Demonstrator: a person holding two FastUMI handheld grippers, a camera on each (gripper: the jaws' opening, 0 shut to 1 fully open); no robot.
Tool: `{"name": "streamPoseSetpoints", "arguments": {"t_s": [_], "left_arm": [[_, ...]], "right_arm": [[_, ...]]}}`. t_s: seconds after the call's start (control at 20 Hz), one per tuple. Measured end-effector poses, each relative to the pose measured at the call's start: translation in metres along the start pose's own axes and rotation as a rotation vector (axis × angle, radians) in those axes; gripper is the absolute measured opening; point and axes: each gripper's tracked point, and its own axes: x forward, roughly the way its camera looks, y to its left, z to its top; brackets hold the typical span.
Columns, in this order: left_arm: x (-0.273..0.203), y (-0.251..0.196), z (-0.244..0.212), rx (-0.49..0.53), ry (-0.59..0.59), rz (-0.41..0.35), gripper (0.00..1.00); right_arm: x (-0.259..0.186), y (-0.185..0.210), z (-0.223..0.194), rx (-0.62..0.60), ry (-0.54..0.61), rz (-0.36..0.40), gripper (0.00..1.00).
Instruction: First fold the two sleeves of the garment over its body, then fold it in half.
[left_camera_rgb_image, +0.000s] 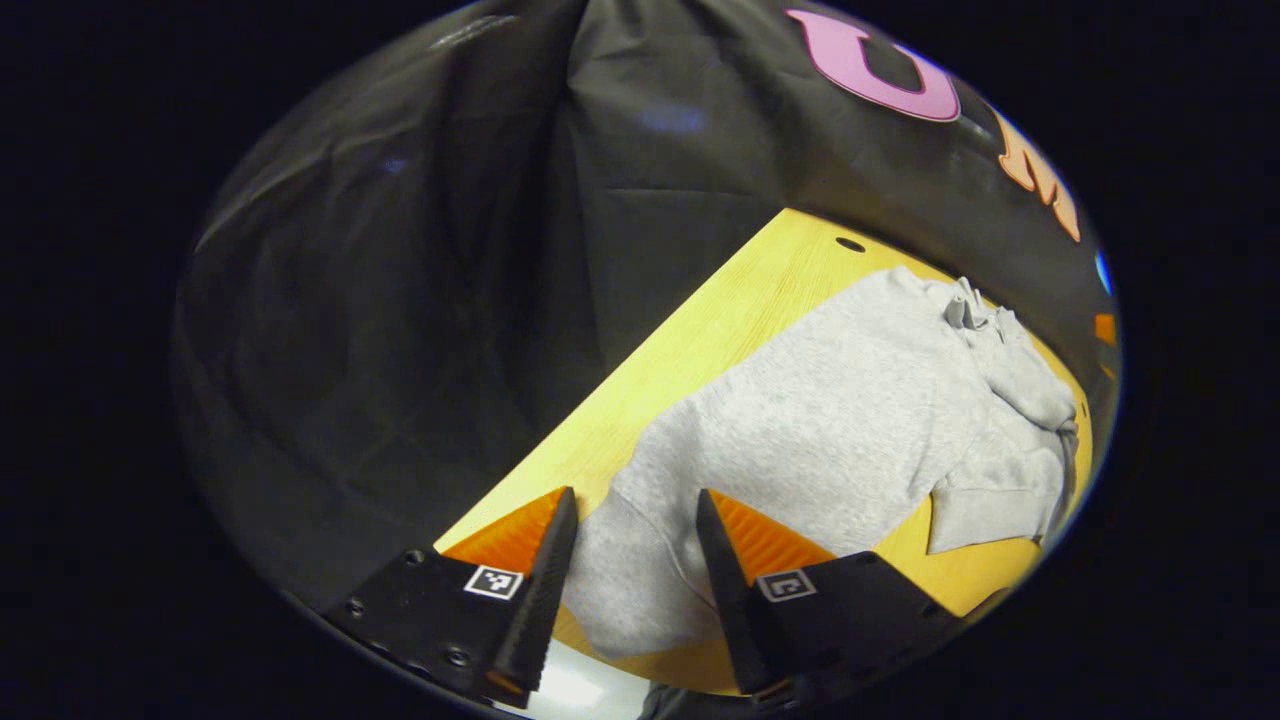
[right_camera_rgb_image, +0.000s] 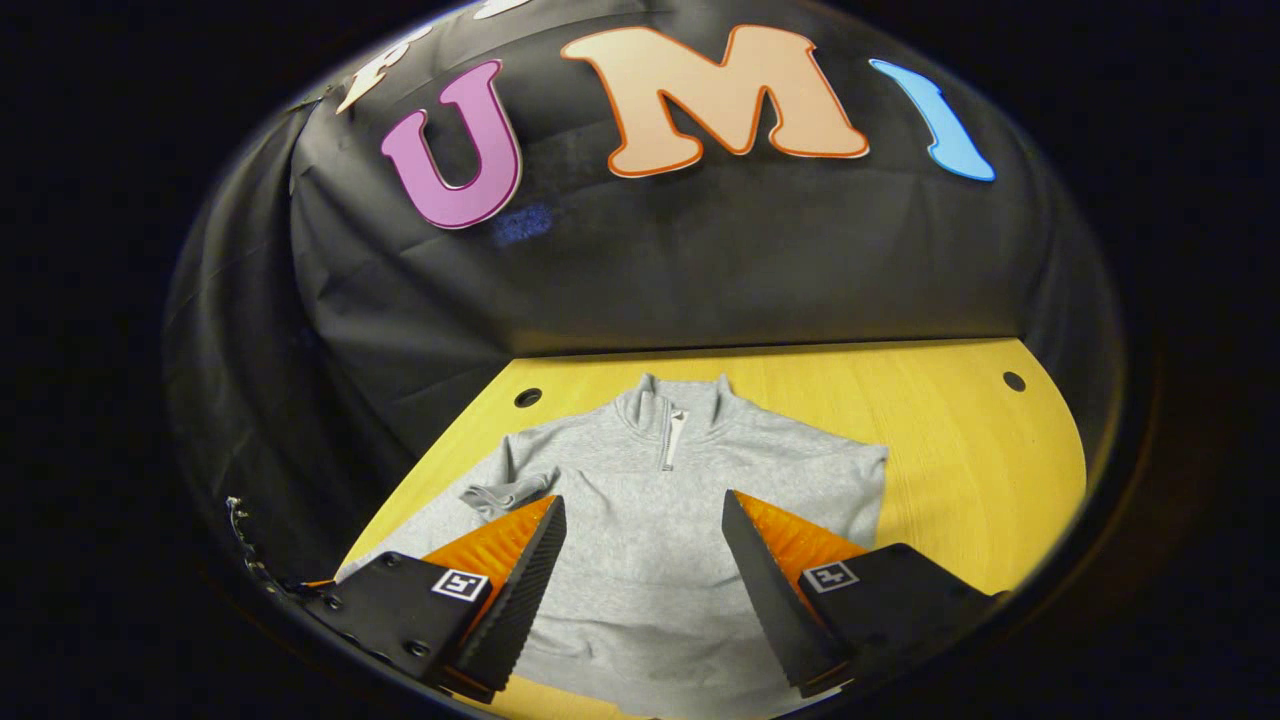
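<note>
At the bottom of the left gripper view, the left tool (left_camera_rgb_image: 632, 510) is seen with its jaws spread wide and nothing between them; it is poised above the near corner of the grey garment (left_camera_rgb_image: 830, 420), though whether the cloth is touched cannot be told. At the bottom of the right gripper view, the right tool (right_camera_rgb_image: 643, 515) is likewise held wide and empty, over the lower middle of the garment (right_camera_rgb_image: 650, 520).

Beyond the tools, the garment is laid flat, front up, on the yellow desk (right_camera_rgb_image: 960, 440). One sleeve (right_camera_rgb_image: 505, 492) is seen bunched and folded in at the shoulder in the right gripper view. In the left gripper view a sleeve (left_camera_rgb_image: 985, 505) is seen drawn across by the far side of the body. At the far end, the short zip collar (right_camera_rgb_image: 675, 410) points toward the booth wall (right_camera_rgb_image: 700, 270).

The sleeve folds are judged done or nearly so, although the bunched sleeve looks untidy. The halving fold is judged to be the step in hand. For the next move, the hem would need to be pinched at both corners, one by each tool, lifted together and carried toward the collar, with care that the folded sleeves are not dragged loose.
</note>
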Motion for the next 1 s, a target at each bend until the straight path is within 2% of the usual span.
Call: {"name": "streamPoseSetpoints", "arguments": {"t_s": [0.05,0.15,0.25,0.3,0.35,0.4,0.6,0.7,0.75,0.85,0.9,1.0], "left_arm": [[0.004,-0.006,0.001,0.017,0.005,-0.026,0.66],[0.003,-0.017,0.003,0.044,0.023,-0.047,0.37],[0.004,-0.018,0.002,0.056,0.034,-0.018,0.08],[0.005,-0.018,0.004,0.063,0.043,-0.005,0.02],[0.004,-0.018,0.003,0.069,0.054,-0.001,0.00],[0.004,-0.019,0.006,0.069,0.059,-0.005,0.00],[0.005,-0.019,0.025,0.029,0.054,-0.006,0.00],[0.004,-0.020,0.043,0.008,0.029,-0.008,0.00],[0.004,-0.021,0.050,0.004,0.018,-0.009,0.00],[0.004,-0.029,0.066,0.004,0.003,-0.022,0.02],[0.003,-0.036,0.075,0.010,-0.013,-0.037,0.00],[0.001,-0.050,0.095,0.031,-0.049,-0.060,0.00]], "right_arm": [[-0.004,-0.004,-0.003,0.010,-0.002,0.002,0.98],[-0.009,-0.014,-0.007,0.021,0.001,-0.006,0.98],[-0.016,-0.025,-0.003,0.026,-0.022,-0.028,0.98],[-0.019,-0.029,0.002,0.029,-0.044,-0.039,0.98],[-0.023,-0.033,0.004,0.035,-0.060,-0.044,0.98],[-0.025,-0.036,0.006,0.044,-0.065,-0.047,0.94],[-0.033,-0.052,0.009,0.066,-0.078,-0.071,0.98],[-0.036,-0.059,0.008,0.069,-0.081,-0.079,0.94],[-0.037,-0.063,0.006,0.067,-0.082,-0.086,0.98],[-0.042,-0.069,0.003,0.069,-0.080,-0.096,0.98],[-0.046,-0.071,0.000,0.073,-0.075,-0.099,0.94],[-0.052,-0.079,-0.003,0.077,-0.075,-0.111,0.98]]}}
